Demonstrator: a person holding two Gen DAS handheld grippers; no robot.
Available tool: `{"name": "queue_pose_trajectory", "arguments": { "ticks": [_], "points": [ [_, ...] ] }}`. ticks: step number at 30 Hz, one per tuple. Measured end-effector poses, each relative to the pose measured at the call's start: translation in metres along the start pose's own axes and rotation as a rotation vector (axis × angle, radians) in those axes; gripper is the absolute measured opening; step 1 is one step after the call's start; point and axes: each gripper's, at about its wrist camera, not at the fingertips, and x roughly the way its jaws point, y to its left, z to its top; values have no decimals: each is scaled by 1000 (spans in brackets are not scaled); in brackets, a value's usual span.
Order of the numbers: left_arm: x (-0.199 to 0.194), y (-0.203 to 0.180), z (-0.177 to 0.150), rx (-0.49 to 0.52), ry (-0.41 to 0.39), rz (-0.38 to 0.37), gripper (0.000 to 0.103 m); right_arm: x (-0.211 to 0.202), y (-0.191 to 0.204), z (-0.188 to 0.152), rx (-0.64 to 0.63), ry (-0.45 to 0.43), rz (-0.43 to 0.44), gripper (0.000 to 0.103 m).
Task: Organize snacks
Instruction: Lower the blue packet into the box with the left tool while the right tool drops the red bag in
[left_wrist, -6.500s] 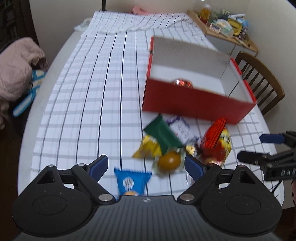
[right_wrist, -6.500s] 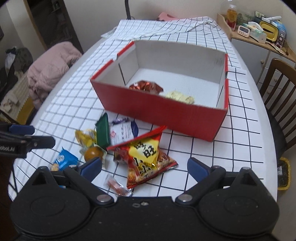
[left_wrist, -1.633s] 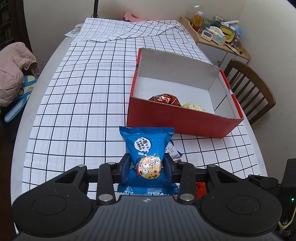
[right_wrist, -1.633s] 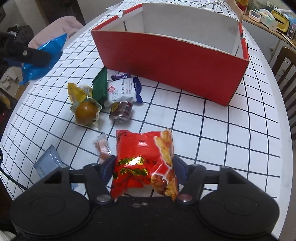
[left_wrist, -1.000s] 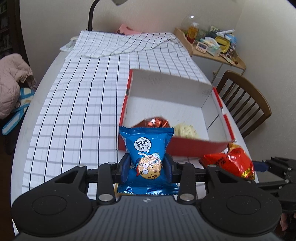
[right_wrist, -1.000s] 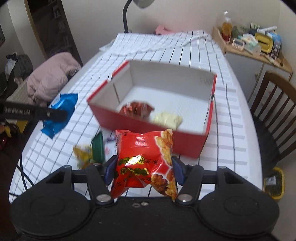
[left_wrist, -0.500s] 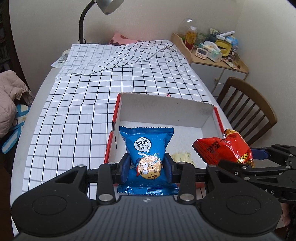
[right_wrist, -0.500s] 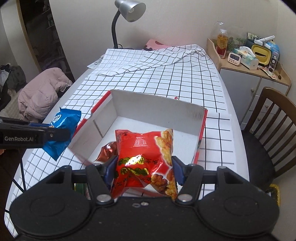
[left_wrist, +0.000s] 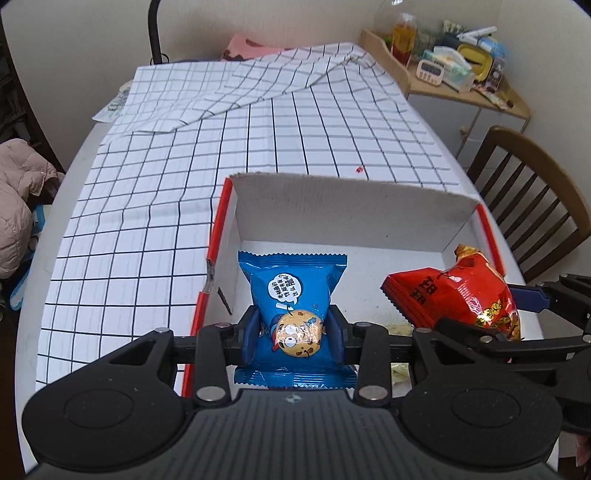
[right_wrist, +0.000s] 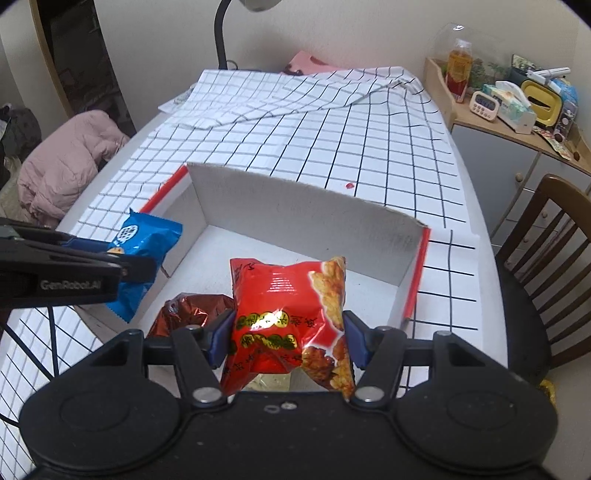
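My left gripper (left_wrist: 293, 330) is shut on a blue cookie packet (left_wrist: 291, 284), held upright over the left part of the red box (left_wrist: 332, 195). The same blue cookie packet (right_wrist: 144, 240) shows at the left of the right wrist view, above the box's left wall. My right gripper (right_wrist: 286, 341) is shut on a red snack bag (right_wrist: 288, 317), which hangs over the white inside of the red box (right_wrist: 295, 206). The red snack bag (left_wrist: 454, 291) appears at the right of the left wrist view. A brown-red foil packet (right_wrist: 188, 310) lies on the box floor beneath.
The box stands on a white checked tablecloth (left_wrist: 258, 140) covering an oval table. A wooden chair (right_wrist: 546, 251) is at the right edge. A side cabinet (right_wrist: 517, 110) with bottles and a timer is behind it. A pink jacket (right_wrist: 62, 162) lies left; a lamp stem (right_wrist: 221, 37) rises at the far end.
Both grippers have moved forward and slightly down with their packets, from in front of the box to over its inside. The loose snacks on the cloth have dropped out of view.
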Motion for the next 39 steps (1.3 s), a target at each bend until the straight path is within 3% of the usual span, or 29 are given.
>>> {"name": "queue_pose_trajectory", "arguments": {
  "ticks": [12,20,23,39],
  "points": [
    [33,-6,-8,55,68,45,38,30,6,-2,-27,64,20,62],
    [34,-2,-10,37,75,35,42,29,7,-4,-13,61,33,72],
    [29,1,-11,20,65,24,52,25,7,-4,-7,53,35,79],
    [-37,7,-26,11,-40,-19,59,-31,22,-17,-13,-23,39,101]
  ]
}}
